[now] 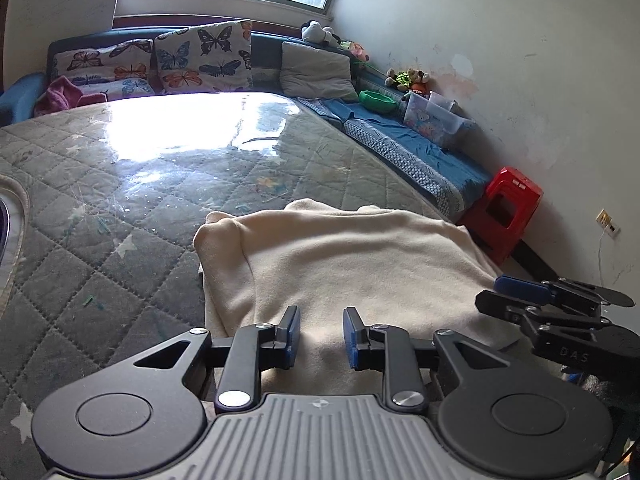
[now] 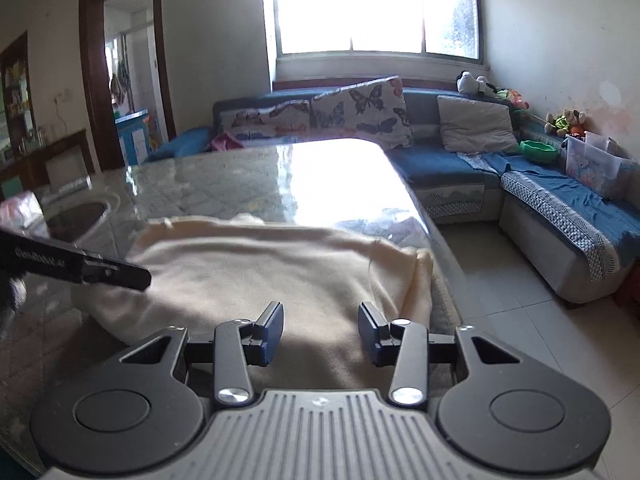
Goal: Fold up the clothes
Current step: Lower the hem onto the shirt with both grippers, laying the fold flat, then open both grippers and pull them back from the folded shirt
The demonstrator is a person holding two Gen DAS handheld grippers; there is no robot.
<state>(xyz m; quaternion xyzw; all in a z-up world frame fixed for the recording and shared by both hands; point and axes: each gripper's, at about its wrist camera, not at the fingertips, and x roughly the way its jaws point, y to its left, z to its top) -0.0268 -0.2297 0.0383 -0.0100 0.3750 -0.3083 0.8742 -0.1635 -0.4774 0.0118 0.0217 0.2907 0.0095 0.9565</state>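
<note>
Your left tongs (image 1: 321, 338) hang with their blue pads parted and nothing between them, just above the near edge of the cream garment (image 1: 352, 264). Your right tongs (image 2: 321, 334) stand parted a little wider, also gripping nothing, over the same cloth. The garment lies folded at the near right corner of the bench (image 1: 120, 184), whose quilted cover shines under a clear sheet. Beyond it, a blue sofa (image 2: 568, 216) carries butterfly cushions (image 1: 204, 56) beneath the window (image 2: 376, 8).
</note>
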